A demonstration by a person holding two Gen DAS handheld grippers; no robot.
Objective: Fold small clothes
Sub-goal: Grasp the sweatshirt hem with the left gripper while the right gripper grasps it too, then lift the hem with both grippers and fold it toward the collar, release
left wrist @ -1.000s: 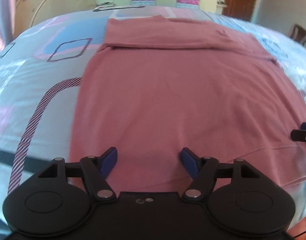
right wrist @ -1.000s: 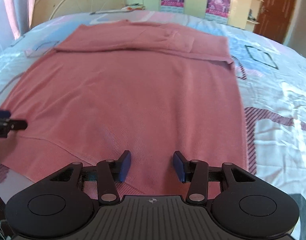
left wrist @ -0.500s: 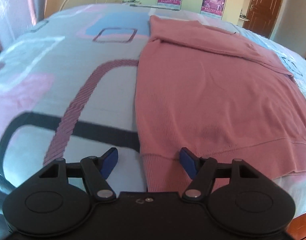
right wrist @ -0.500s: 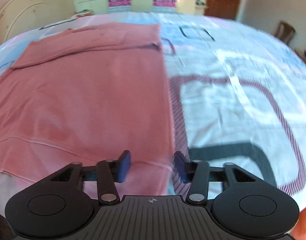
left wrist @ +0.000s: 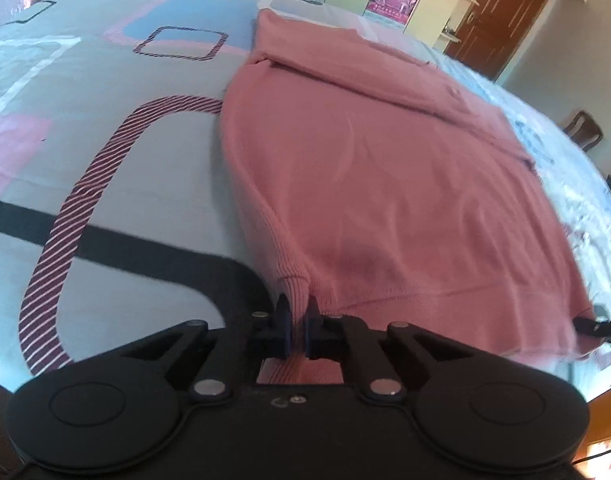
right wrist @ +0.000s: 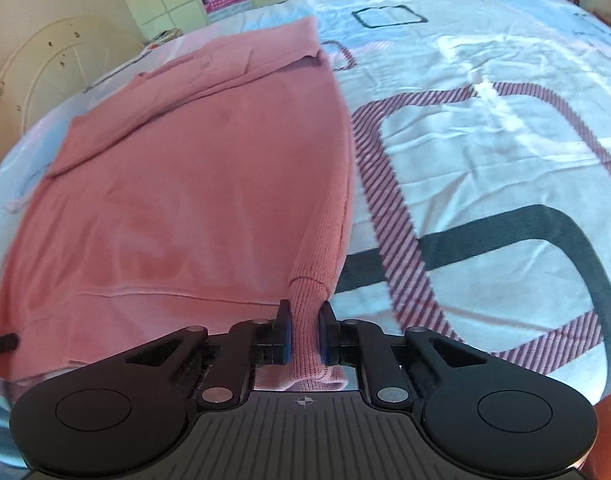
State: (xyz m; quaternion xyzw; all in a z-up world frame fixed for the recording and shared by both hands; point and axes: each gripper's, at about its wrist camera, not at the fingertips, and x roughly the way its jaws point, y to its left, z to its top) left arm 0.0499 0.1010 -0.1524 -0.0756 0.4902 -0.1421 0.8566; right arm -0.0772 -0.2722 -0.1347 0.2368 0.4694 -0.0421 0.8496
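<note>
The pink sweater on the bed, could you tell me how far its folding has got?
Done: the pink sweater lies flat, sleeves folded across its far end. In hand: left gripper and right gripper each pinch a near hem corner. Left: carrying the hem over.

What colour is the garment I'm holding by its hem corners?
Dusty pink, plain knit sweater; the right wrist view shows it best.

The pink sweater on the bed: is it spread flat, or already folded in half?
Mostly spread: the pink sweater lies open on the bed, only its sleeves folded across the top.
</note>
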